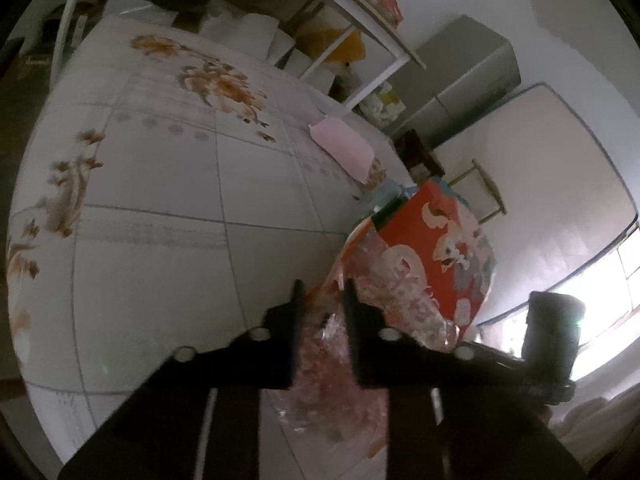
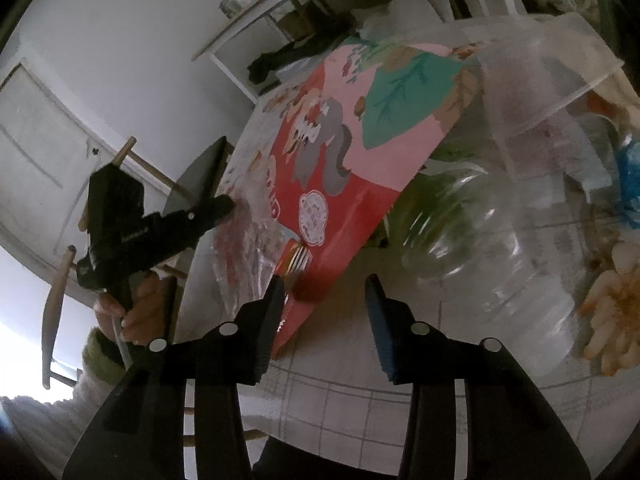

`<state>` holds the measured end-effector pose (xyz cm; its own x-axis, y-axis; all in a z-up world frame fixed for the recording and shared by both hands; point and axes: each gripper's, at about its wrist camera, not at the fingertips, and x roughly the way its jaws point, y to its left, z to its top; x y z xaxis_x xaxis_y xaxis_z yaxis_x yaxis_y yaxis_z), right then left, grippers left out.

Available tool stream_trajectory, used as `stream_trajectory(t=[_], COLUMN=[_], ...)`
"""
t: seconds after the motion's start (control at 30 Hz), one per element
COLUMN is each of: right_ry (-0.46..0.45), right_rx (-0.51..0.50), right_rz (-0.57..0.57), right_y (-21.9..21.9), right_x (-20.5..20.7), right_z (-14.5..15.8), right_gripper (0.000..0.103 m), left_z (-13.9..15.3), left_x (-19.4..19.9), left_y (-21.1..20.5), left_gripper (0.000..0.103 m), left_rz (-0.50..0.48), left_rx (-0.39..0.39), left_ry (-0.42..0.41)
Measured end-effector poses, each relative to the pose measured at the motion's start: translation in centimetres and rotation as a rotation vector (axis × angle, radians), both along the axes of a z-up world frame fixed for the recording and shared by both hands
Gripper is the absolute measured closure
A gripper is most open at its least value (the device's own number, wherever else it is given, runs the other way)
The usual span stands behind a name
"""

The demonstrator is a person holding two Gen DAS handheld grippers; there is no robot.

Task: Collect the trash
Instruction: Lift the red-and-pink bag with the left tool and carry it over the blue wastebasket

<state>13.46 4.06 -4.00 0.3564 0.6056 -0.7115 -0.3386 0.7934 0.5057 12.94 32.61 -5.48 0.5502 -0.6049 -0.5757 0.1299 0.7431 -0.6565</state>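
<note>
Left hand-held gripper [image 1: 322,300] clamped on a crinkly pink-and-clear plastic wrapper [image 1: 332,364], fingers nearly together with the film pinched between the pads. Seen from the right wrist view too: left hand-held gripper [image 2: 228,204] biting the same wrapper [image 2: 248,248] at the worktop's edge, a hand [image 2: 136,312] wrapped round its handle. Right hand-held gripper [image 2: 326,284] parted about halfway, nothing between the pads; left fingertip [image 2: 276,288] just beside the lower corner of a red cartoon-printed package [image 2: 340,168]. Package [image 1: 432,248] tilted, touching the wrapper, on the floral-tiled worktop [image 1: 160,220]. Just beyond: a clear plastic bottle [image 2: 480,232] lying on its side and a clear plastic tub [image 2: 540,80] tipped over it. Further off on the worktop, a pink paper piece [image 1: 344,148], well apart.
</note>
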Motion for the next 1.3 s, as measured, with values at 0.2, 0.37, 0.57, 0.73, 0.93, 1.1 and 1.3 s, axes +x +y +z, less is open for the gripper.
stream_trajectory(t=[0.2,0.37,0.57,0.73,0.93,1.1,1.3], right_ry=[0.002,0.029,0.061,0.085,0.017,-0.094,-0.236], right_rx=[0.036,0.071,0.112,0.146,0.169,0.169,0.161], right_rz=[-0.016,-0.032,-0.037,-0.055,-0.016,0.035,0.042], right_y=[-0.5,-0.5,0.1,0.6,0.8,1.1,-0.9], right_x=[0.2,0.3,0.7,1.2,0.0,-1.6,-4.7], right_z=[-0.1,-0.6,-1.3,-2.1,-1.0,1.5,4.6], right_gripper=[0.059,0.058,0.057,0.060,0.100,0.103,0.103], left_z=[1.0,2.1,3.7,4.6,6.3,9.0,12.5], left_x=[-1.9,-3.9,-6.6,-8.1,-9.5,-10.6,-11.0], left_y=[1.2,3.7,6.5,7.6,7.5,7.0,4.3], left_gripper=[0.099,0.099,0.099,0.099,0.099,0.099,0.099], left_rz=[0.068,0.151,0.257,0.332,0.362,0.365,0.329], left_rx=[-0.041,-0.136,-0.198,-0.210,-0.208,-0.199,-0.185], left_ry=[-0.047,-0.080,-0.138,-0.170,-0.198,-0.250,-0.313])
